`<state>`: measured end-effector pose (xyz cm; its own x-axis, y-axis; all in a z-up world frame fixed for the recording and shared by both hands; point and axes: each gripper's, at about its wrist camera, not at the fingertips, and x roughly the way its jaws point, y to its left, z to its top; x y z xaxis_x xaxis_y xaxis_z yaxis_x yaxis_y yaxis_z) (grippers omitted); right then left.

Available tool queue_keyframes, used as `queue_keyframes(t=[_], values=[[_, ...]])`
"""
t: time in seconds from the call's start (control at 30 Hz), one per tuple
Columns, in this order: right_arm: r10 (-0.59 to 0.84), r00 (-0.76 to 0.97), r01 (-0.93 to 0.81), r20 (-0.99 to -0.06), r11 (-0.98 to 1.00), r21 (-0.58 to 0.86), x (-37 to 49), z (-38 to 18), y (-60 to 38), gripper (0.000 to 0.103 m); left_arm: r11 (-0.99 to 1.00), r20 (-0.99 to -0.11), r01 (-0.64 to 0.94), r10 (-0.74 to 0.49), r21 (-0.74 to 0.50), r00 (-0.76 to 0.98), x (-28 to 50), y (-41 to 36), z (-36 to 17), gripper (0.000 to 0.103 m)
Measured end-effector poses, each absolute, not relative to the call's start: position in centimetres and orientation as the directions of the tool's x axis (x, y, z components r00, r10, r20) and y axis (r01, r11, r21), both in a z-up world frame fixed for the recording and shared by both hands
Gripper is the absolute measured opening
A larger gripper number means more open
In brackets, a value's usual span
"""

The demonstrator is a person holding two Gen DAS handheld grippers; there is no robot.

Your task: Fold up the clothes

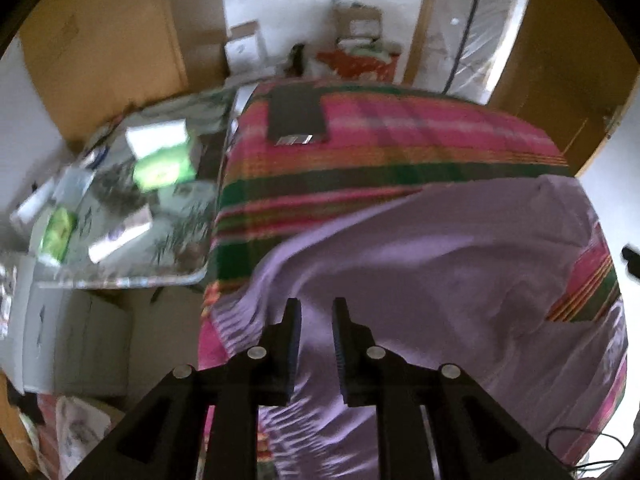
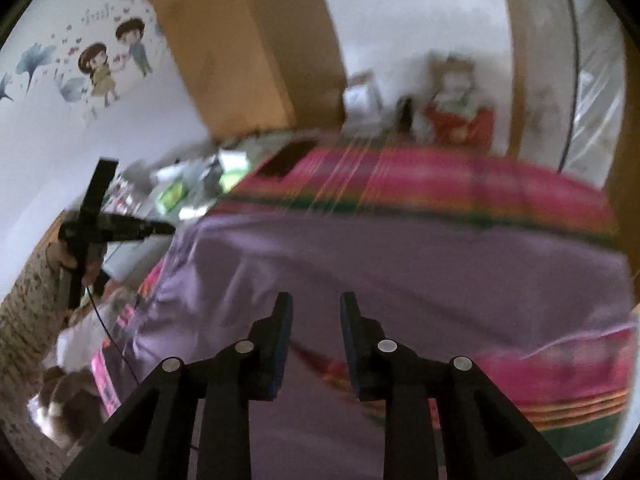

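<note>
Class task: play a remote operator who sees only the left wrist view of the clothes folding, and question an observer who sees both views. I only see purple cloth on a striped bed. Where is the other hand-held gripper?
Observer: The right hand-held gripper hangs over the purple garment, open and empty.
Operator: Is my left one visible from there?
Observer: Yes, the left hand-held gripper is held off the bed's left edge, pointing toward the garment.
Operator: Anything on the wall?
Observer: A cartoon sticker of two children, which your view lacks.
</note>
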<state>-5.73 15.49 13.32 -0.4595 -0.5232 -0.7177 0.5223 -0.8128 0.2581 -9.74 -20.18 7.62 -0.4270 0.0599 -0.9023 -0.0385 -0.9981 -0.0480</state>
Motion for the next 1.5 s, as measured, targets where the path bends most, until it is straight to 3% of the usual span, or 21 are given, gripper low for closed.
queue_keyframes(t=[0.3, 0.6, 0.77, 0.9, 1.1, 1.37, 1.5], values=[[-0.508, -0.376, 0.625, -0.775, -0.757, 0.193, -5.5, 7.6, 9.9, 0.025, -0.991, -0.939, 0.100, 0.047, -0.085, -0.342, -9.8, -23.9, 3.1, 0.016], [-0.459, -0.320, 0.606, -0.829, -0.772, 0.193, -6.2, 4.0, 8.3, 0.025, -0.978, -0.929, 0.135, 0.103, -0.160, -0.354, -9.6, -24.9, 2.9, 0.019], [-0.424, -0.319, 0.608, -0.847, -0.777, 0.160, -6.2, 4.0, 8.1, 0.025, -0.982, -0.927, 0.148, 0.058, -0.120, -0.371, -10.3, -24.7, 3.1, 0.019], [-0.498, -0.330, 0.633, -0.802, -0.747, 0.204, -6.4, 6.9, 9.0, 0.025, -0.979, -0.922, 0.177, 0.026, -0.102, -0.386, -11.0, -25.0, 3.3, 0.019], [-0.497, -0.446, 0.610, -0.745, -0.777, 0.153, -9.8, 9.8, 10.5, 0.026, -0.990, -0.899, 0.136, -0.026, -0.037, -0.436, -11.9, -23.6, 4.3, 0.019], [-0.457, -0.455, 0.634, -0.764, -0.769, 0.082, -15.0, 8.2, 7.8, 0.030, -0.998, -0.883, 0.058, -0.042, 0.016, -0.467, -13.7, -21.8, 4.3, 0.019], [-0.447, -0.455, 0.677, -0.770, -0.736, 0.027, -17.1, 6.9, 5.1, 0.031, -0.994, -0.886, 0.020, -0.101, 0.104, -0.452, -14.5, -20.8, 3.5, 0.019]])
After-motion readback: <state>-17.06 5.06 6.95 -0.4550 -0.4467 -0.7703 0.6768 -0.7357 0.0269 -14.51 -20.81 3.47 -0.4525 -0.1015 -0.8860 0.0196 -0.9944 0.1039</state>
